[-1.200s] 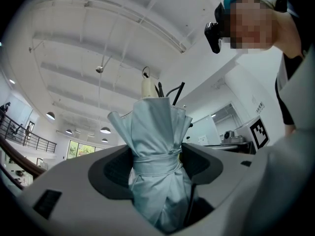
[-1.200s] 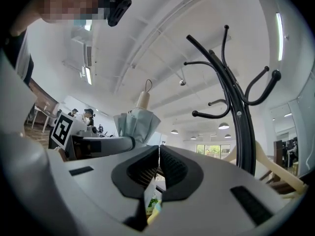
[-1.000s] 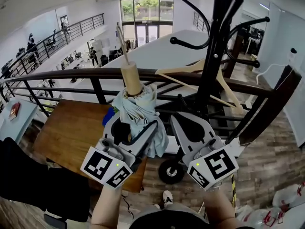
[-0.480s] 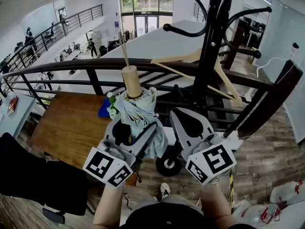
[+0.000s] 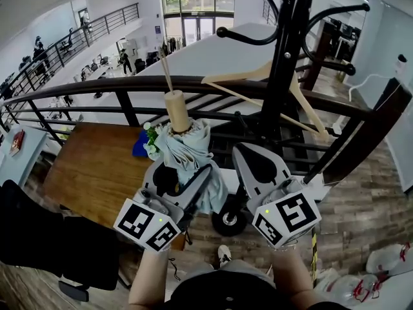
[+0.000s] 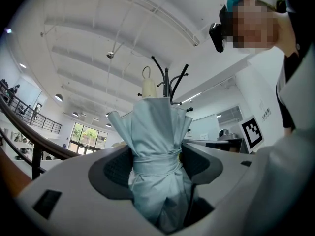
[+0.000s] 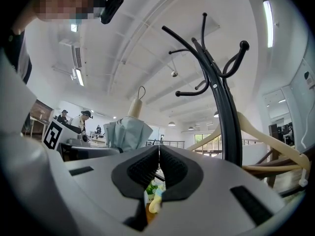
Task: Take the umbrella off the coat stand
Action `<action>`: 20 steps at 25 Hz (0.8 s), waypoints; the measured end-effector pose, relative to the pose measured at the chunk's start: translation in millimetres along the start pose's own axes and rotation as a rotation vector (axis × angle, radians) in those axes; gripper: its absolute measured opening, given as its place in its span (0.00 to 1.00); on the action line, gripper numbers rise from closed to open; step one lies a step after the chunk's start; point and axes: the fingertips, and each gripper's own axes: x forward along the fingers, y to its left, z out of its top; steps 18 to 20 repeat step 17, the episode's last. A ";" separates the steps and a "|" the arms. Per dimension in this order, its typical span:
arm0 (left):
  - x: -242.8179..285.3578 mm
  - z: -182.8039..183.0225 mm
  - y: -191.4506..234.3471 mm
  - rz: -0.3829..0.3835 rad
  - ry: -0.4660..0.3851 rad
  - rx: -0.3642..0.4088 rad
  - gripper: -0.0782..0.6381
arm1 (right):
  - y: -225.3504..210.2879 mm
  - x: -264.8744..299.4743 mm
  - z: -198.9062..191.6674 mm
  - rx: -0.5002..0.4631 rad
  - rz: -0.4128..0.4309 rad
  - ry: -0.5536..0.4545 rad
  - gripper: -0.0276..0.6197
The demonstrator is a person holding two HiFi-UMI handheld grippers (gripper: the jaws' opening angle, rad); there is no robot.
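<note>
A folded pale blue umbrella (image 5: 187, 148) with a wooden handle (image 5: 177, 110) and thin loop stands upright in my left gripper (image 5: 182, 176), which is shut on its wrapped canopy (image 6: 156, 156). The umbrella hangs free of the black coat stand (image 5: 285, 57), which rises just to its right. My right gripper (image 5: 258, 166) is shut with nothing between its jaws, held beside the left one and below the stand's pole (image 7: 224, 107). In the right gripper view the umbrella (image 7: 127, 131) shows at left.
A wooden hanger (image 5: 271, 79) hangs on the coat stand. A dark railing (image 5: 116, 101) runs across ahead, with a drop to a lower floor beyond. A wooden table (image 5: 90, 173) lies below left. The stand's hooks (image 5: 242, 36) curl overhead.
The view has shifted slightly; both grippers and the umbrella sit a little lower and nearer me, with the umbrella still held in the left one.
</note>
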 end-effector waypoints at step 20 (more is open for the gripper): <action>4.7 -14.1 1.9 -0.021 0.042 0.035 0.55 | -8.7 3.0 -13.5 -0.006 -0.010 0.041 0.09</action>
